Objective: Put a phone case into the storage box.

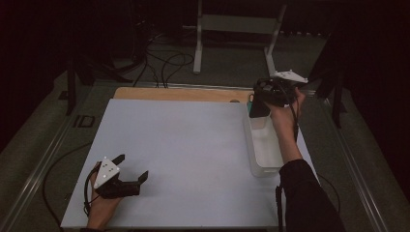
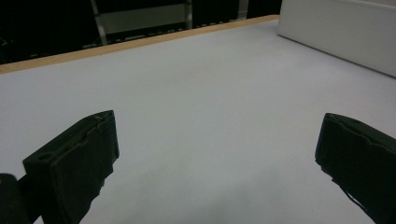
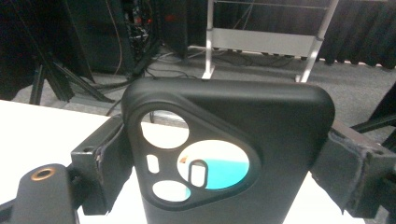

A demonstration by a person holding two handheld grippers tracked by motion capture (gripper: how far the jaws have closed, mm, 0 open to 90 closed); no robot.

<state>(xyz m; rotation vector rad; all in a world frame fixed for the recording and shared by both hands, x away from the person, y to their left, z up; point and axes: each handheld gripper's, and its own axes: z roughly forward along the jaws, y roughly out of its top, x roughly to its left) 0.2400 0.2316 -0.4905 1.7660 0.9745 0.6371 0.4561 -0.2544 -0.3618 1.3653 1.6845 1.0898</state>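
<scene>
My right gripper (image 1: 265, 99) is held above the far end of a translucent white bin (image 1: 263, 162) at the table's right side, shut on a black phone case (image 1: 258, 110). In the right gripper view the phone case (image 3: 261, 116) stands upright between the jaws of the right gripper (image 3: 224, 161), its camera cut-outs facing the camera. Something teal (image 3: 224, 170) shows through the largest cut-out. My left gripper (image 1: 131, 167) rests on the white table (image 1: 183, 140) at the near left, open and holding nothing. In its own view the left gripper (image 2: 215, 140) has its jaws wide apart over bare tabletop.
The bin's white wall (image 2: 341, 32) stands to the upper right in the left gripper view. A wooden strip (image 1: 179, 93) runs along the table's far edge. A small teal object (image 1: 250, 99) lies by the bin's far corner. Beyond are cables and a metal stand (image 1: 237, 29) on the floor.
</scene>
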